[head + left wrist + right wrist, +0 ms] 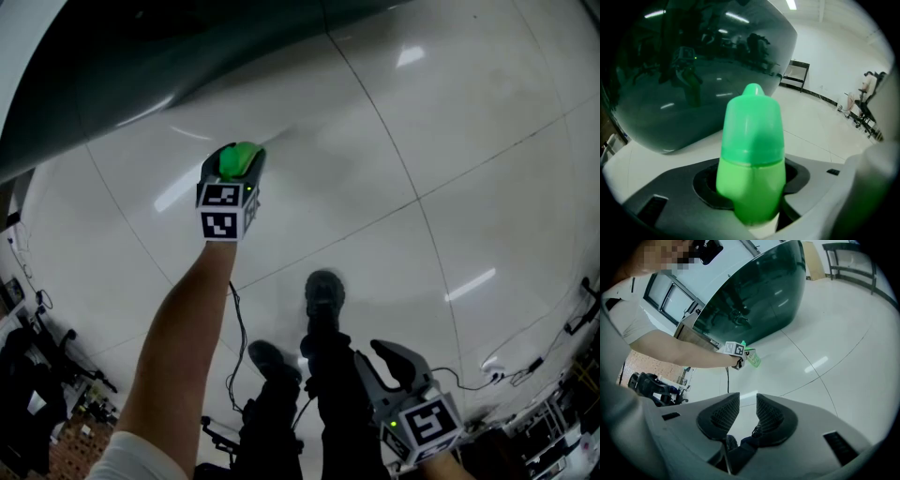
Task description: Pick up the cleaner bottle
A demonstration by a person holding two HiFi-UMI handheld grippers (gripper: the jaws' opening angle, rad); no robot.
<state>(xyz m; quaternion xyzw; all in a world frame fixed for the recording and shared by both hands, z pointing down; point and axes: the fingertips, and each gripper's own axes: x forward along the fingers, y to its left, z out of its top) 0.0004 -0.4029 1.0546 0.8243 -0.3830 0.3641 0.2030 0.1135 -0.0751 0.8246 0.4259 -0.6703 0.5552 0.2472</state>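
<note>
Spreading behind is a dark green curved shell (693, 65) over white floor (450, 141). The cleaner bottle (750, 159), probably light, squeezable plastic and likely slippery, sits clamped below its cap in the left gripper (236, 171). The right gripper (747, 403) hangs empty, narrowly parted.

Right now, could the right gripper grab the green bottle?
Probably not. The right gripper hangs empty down by the person's legs, well away from the green cleaner bottle, and the left gripper has it clamped.
</note>
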